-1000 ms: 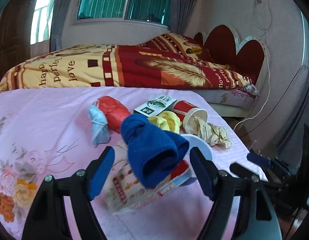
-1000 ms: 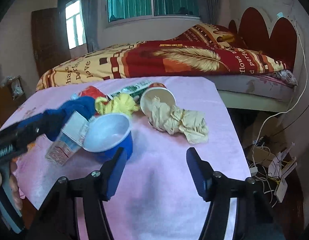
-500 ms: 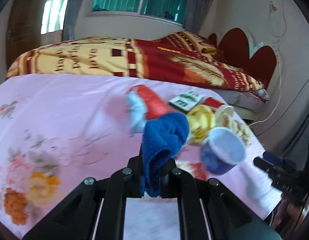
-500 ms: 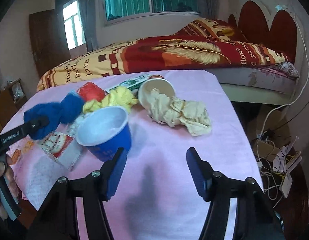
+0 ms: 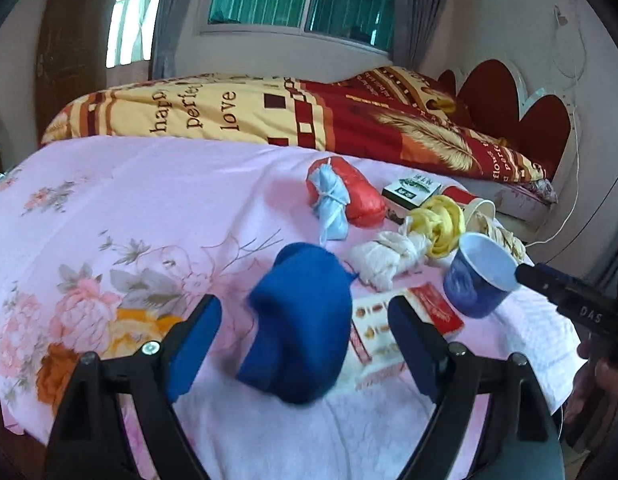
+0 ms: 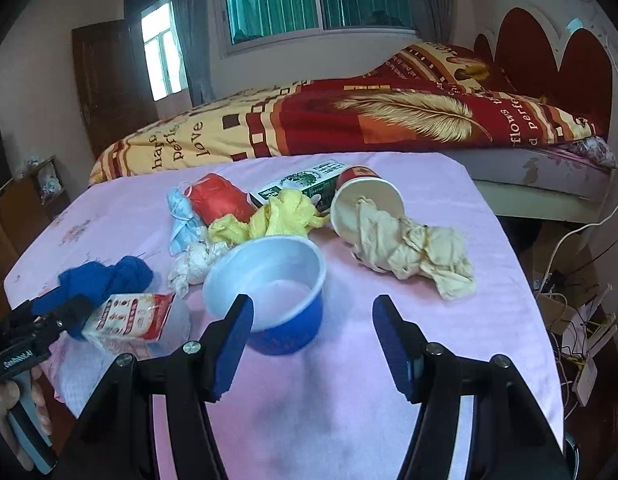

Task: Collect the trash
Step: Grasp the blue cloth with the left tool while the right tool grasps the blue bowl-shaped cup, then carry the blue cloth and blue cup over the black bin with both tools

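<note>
A blue knitted cloth (image 5: 299,328) lies loose on the pink sheet between the open jaws of my left gripper (image 5: 305,340); it also shows in the right wrist view (image 6: 105,280). Beside it lies a red-and-white snack packet (image 5: 393,328). A blue cup (image 6: 269,300) lies tilted just ahead of my open, empty right gripper (image 6: 313,344). Behind are a white rag (image 5: 389,256), a yellow rag (image 6: 277,216), a red bundle (image 6: 217,200), a light-blue bundle (image 5: 329,208), a green-and-white box (image 6: 305,182) and a red paper cup (image 6: 365,200) spilling beige paper (image 6: 417,252).
The pink flowered sheet (image 5: 129,220) covers a table; its right edge drops to a floor with cables (image 6: 569,320). A bed with a red-and-yellow quilt (image 6: 349,120) stands behind, under a window.
My left gripper, shut on the blue cloth half a second ago, has opened and the cloth lies loose between its jaws. The blue cup shifted and the white rag came into view.
</note>
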`<action>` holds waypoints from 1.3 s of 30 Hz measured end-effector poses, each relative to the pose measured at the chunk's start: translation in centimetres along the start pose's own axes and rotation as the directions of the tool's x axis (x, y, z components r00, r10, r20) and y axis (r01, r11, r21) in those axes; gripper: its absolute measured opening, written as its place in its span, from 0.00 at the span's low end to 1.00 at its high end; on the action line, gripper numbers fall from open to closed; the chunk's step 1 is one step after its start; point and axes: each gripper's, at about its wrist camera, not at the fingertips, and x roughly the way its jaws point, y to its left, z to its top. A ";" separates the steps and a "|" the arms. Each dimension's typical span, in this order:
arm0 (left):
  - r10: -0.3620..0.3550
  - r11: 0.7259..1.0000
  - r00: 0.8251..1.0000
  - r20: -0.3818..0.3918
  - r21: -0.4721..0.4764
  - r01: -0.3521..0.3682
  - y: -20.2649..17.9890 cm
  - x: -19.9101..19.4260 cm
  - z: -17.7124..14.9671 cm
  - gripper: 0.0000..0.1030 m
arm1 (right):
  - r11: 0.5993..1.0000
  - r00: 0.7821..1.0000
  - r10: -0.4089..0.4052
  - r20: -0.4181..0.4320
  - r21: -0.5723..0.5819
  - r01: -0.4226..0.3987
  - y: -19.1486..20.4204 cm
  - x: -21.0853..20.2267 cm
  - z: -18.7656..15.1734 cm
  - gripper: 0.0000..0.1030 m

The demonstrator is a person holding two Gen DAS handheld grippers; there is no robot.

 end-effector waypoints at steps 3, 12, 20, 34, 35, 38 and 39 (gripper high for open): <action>-0.023 1.000 0.999 -0.049 -0.016 0.022 0.6 1.5 0.5 0.71 | 1.000 0.999 0.002 -0.045 0.022 -0.001 0.0 1.9 0.6 0.62; -0.082 0.995 0.996 -0.025 0.064 0.083 -0.7 0.6 0.3 0.11 | 0.998 0.992 0.036 -0.120 0.051 -0.030 -0.4 2.8 -1.0 0.25; -0.108 0.993 0.990 0.086 0.061 0.103 -1.6 -2.8 0.7 0.10 | 1.000 0.998 0.015 -0.056 0.025 -0.014 -0.9 -0.3 -1.2 0.04; -0.206 0.973 0.972 0.115 0.127 0.191 -7.2 -5.7 -0.9 0.10 | 0.997 0.996 -0.075 0.043 -0.009 0.076 -4.3 -9.3 -2.5 0.04; -0.210 0.972 0.971 0.111 0.133 0.195 -7.6 -5.7 -1.1 0.10 | 0.997 0.996 -0.080 0.047 -0.008 0.080 -4.8 -10.0 -2.6 0.04; -0.228 0.965 0.969 0.098 0.153 0.212 -8.9 -5.8 -1.5 0.10 | 0.996 0.995 -0.091 0.046 -0.001 0.091 -6.4 -12.0 -3.3 0.04; -0.235 0.963 0.967 0.098 0.161 0.218 -9.4 -6.0 -1.7 0.10 | 0.995 0.994 -0.100 0.047 -0.001 0.101 -6.8 -12.6 -3.5 0.04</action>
